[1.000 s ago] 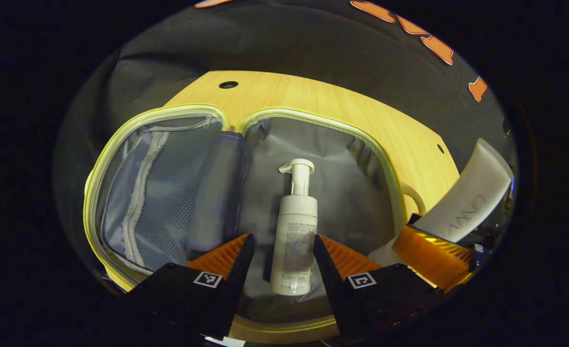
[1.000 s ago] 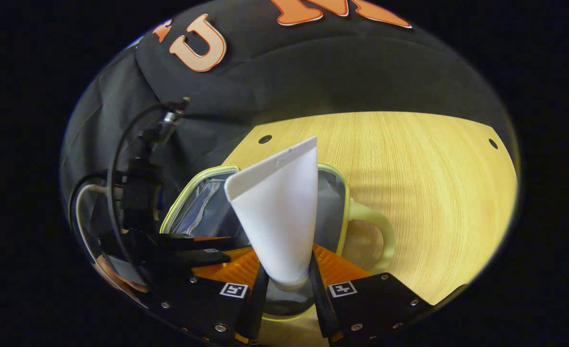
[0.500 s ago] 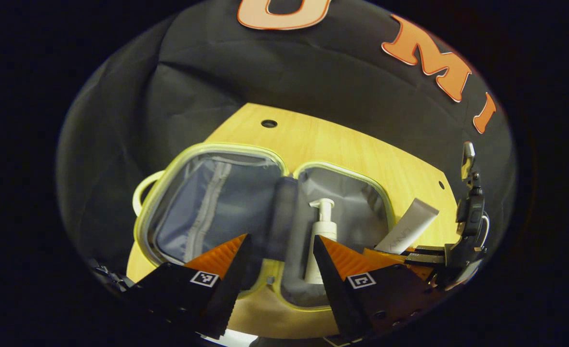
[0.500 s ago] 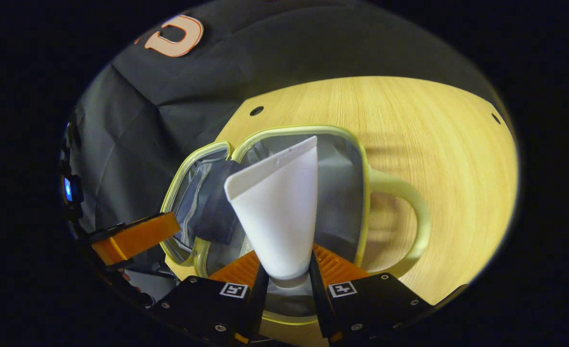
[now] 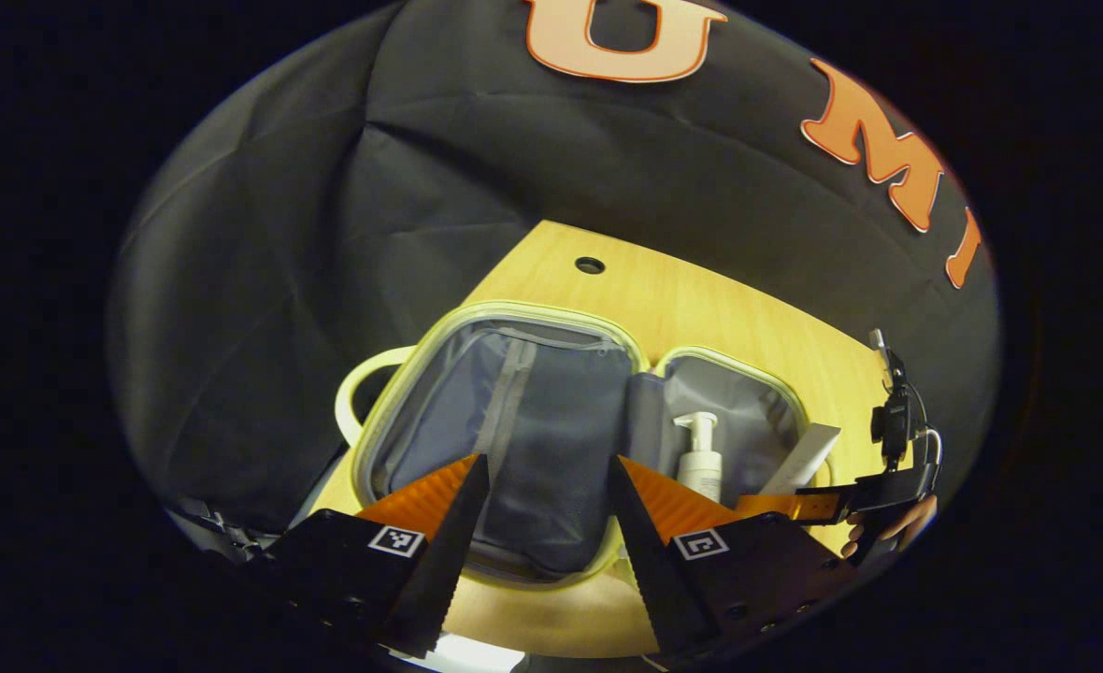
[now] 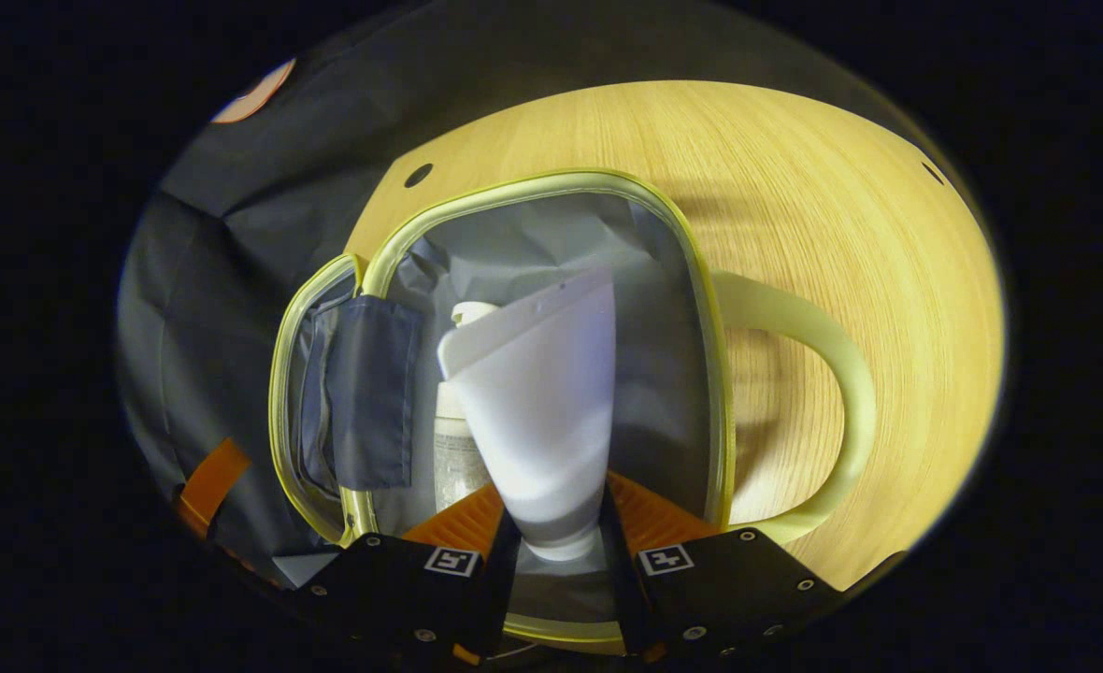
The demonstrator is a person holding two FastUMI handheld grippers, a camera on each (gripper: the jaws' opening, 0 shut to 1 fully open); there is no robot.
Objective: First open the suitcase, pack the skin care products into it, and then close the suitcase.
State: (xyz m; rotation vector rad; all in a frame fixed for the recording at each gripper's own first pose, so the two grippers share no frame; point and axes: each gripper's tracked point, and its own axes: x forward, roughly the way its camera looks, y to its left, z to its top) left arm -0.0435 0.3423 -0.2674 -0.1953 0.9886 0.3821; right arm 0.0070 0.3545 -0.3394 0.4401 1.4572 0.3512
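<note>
Right hand-held gripper (image 6: 556, 551) clamped on white tube (image 6: 537, 411), left hand-held gripper (image 5: 540, 509) apart, labels unreadable

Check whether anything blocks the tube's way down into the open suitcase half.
The right tool holds the tube over the suitcase half. The pump bottle already lies there on the left; the lining to its right looks free.

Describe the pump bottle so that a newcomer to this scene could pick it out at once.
Start at the wooden table, where the yellow-trimmed suitcase lies open in two halves. The pump bottle lies in the half with the plain grey lining, not the half with the zipped mesh pocket. Its white pump head sets it apart from the flat-ended white tube that the right gripper holds beside it.
</note>
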